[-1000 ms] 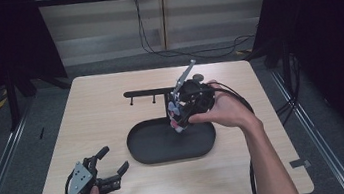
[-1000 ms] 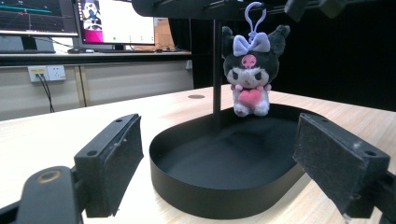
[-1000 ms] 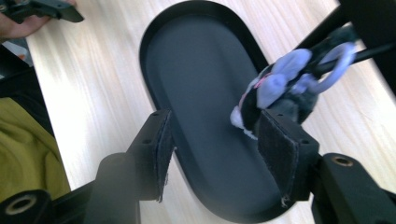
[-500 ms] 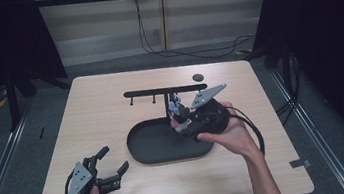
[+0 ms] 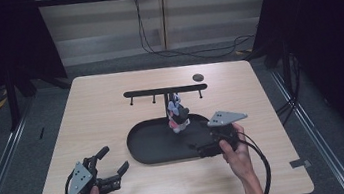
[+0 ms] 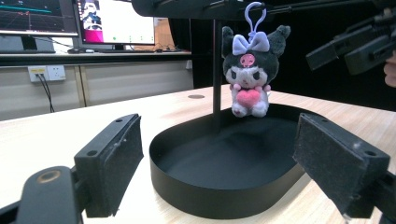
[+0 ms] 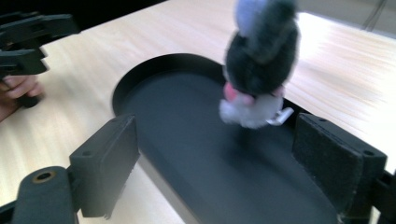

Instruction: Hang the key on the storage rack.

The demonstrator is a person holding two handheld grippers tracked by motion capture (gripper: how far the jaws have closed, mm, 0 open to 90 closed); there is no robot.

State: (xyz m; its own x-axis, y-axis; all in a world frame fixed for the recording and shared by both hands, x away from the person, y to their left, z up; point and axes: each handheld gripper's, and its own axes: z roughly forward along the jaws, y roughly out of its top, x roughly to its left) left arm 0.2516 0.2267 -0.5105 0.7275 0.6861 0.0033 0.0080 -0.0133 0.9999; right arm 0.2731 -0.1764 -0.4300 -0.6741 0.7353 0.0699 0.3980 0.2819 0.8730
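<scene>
We see the plush keychain (image 6: 250,77) hanging by its lilac loop from the crossbar of the black stand (image 5: 164,91), its feet just above the black oval tray (image 5: 147,150) that forms the stand's base on the wooden surface (image 5: 92,117). The hanging step looks done to us: the toy dangles free, touched by neither tool.

The right hand-held gripper (image 5: 202,149) sits at the tray's right rim, near the toy but apart from it, jaws spread wide and empty in its own view, with the blurred plush (image 7: 259,60) ahead between them. The left hand-held gripper (image 5: 113,162) rests low at the near left corner of the surface, well apart from the stand, its jaws also spread and holding nothing.

Three pegs under the crossbar stand bare, and a small dark disc (image 5: 198,77) lies beyond the stand. We judge that little is left beyond drawing the right hand clear, unless the toy is next to come off again.
</scene>
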